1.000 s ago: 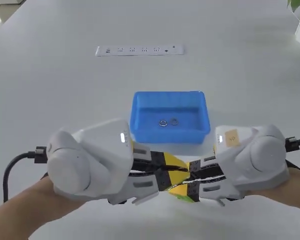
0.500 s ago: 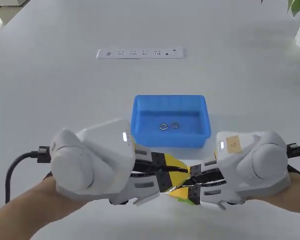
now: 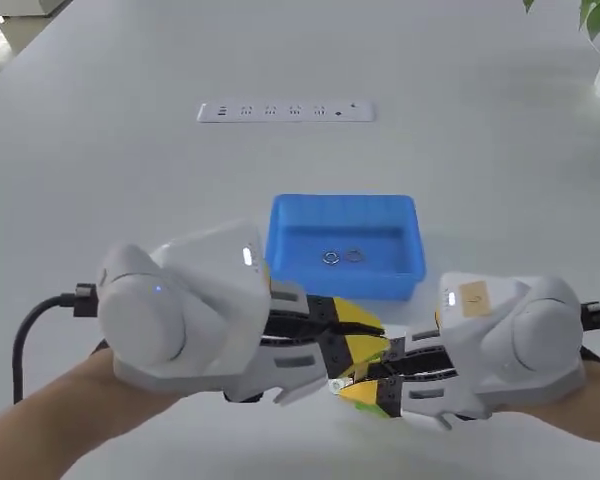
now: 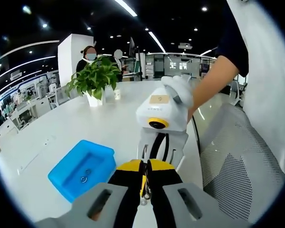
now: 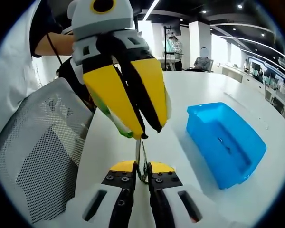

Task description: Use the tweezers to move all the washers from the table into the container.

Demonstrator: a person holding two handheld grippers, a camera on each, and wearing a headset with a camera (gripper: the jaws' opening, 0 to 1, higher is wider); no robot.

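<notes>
1. Blue container (image 3: 344,204) is sitting on the white table (image 3: 130,180), with two washers (image 3: 330,259) lying inside.
2. We are holding the left gripper (image 4: 143,165) and right gripper (image 5: 142,167) nose to nose just before it, both pinching the tweezers (image 5: 139,149) tight.
3. A power strip (image 3: 286,111) is lying well behind.
</notes>
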